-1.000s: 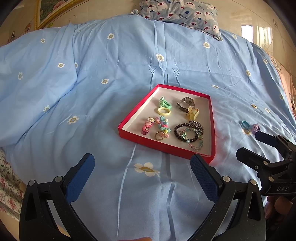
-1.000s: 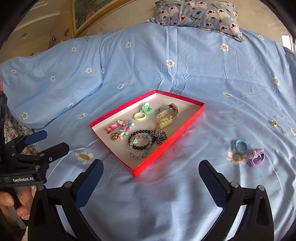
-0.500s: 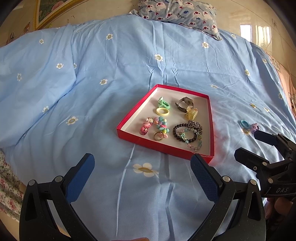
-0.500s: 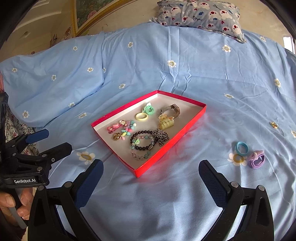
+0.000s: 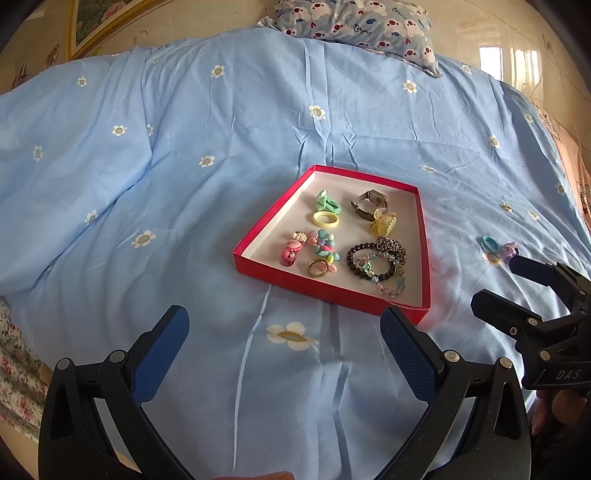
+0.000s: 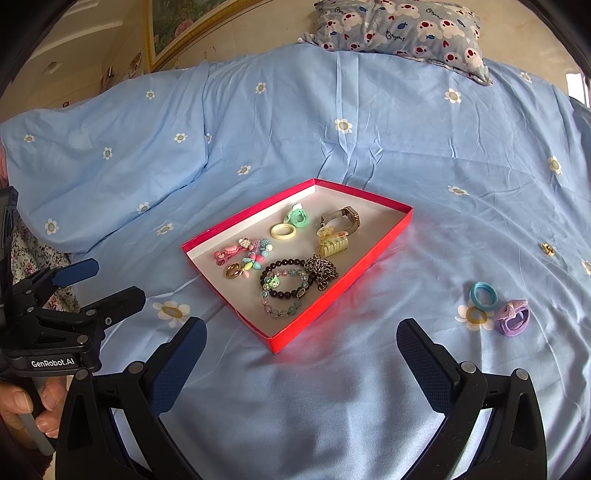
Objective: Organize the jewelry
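A red tray (image 5: pixel 332 288) (image 6: pixel 343 280) lies on the blue bedsheet and holds several bracelets, rings, clips and a watch (image 6: pixel 341 218). A blue hair tie (image 6: pixel 483 295) (image 5: pixel 489 243) and a purple hair tie (image 6: pixel 513 319) (image 5: pixel 509 250) lie on the sheet right of the tray. A small gold ring (image 6: pixel 547 249) (image 5: pixel 506 206) lies farther right. My left gripper (image 5: pixel 284 336) is open and empty, just in front of the tray. My right gripper (image 6: pixel 301 345) is open and empty, near the tray's front corner.
A patterned pillow (image 6: pixel 402 26) lies at the head of the bed. A floral cloth (image 5: pixel 14 365) shows at the bed's left edge. A framed picture (image 6: pixel 184 26) hangs on the wall behind.
Both grippers have drawn back slightly, so the tray sits a little farther away. Both stay open and empty.
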